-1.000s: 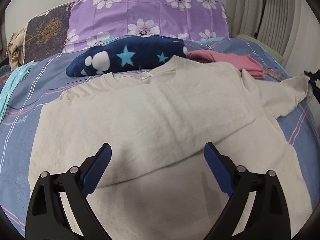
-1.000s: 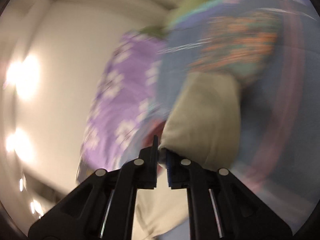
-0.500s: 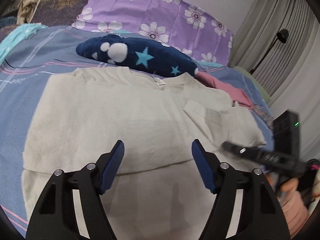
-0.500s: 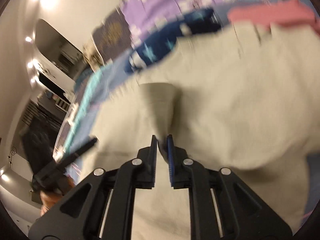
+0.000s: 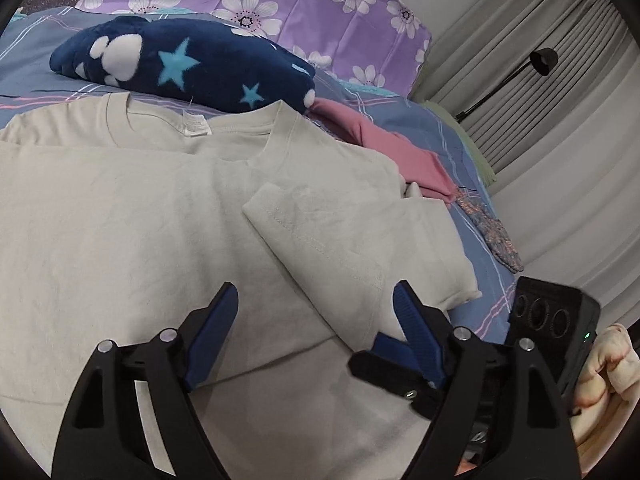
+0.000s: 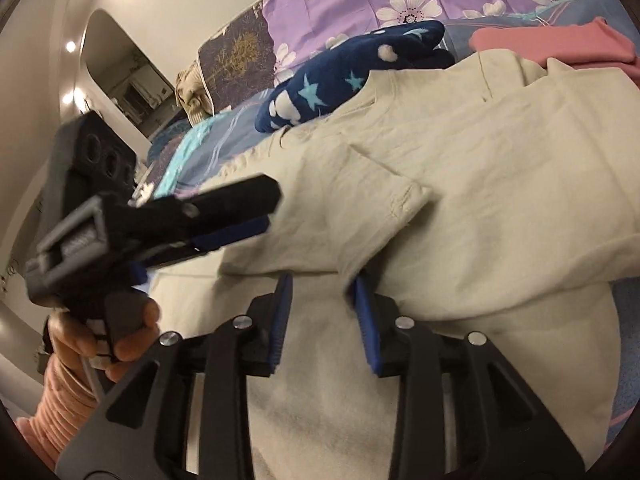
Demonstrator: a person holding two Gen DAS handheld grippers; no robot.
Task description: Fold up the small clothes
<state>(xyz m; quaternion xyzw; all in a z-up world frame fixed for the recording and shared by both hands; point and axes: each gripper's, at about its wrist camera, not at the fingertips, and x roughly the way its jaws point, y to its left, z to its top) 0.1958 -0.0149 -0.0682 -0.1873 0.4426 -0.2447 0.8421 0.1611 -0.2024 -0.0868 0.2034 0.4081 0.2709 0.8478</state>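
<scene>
A cream T-shirt lies flat on the blue striped bed sheet, collar away from me. Its right sleeve is folded inward onto the body. My left gripper hovers low over the shirt's middle, its jaws opening with only flat cloth below them. In the right wrist view it reaches in from the left, held by a hand in a pink sleeve. My right gripper sits at the folded side edge of the T-shirt. Its jaws are opening and the pads do not press the cloth.
A navy fleece with stars and a pink garment lie beyond the collar, before a purple flowered pillow. A small patterned cloth sits by the bed's right edge. A black lamp and grey curtains stand beyond.
The right gripper carried the shirt's right sleeve across onto the body, then parted its jaws and released the cloth. The left gripper swung rightward and closer over the shirt.
</scene>
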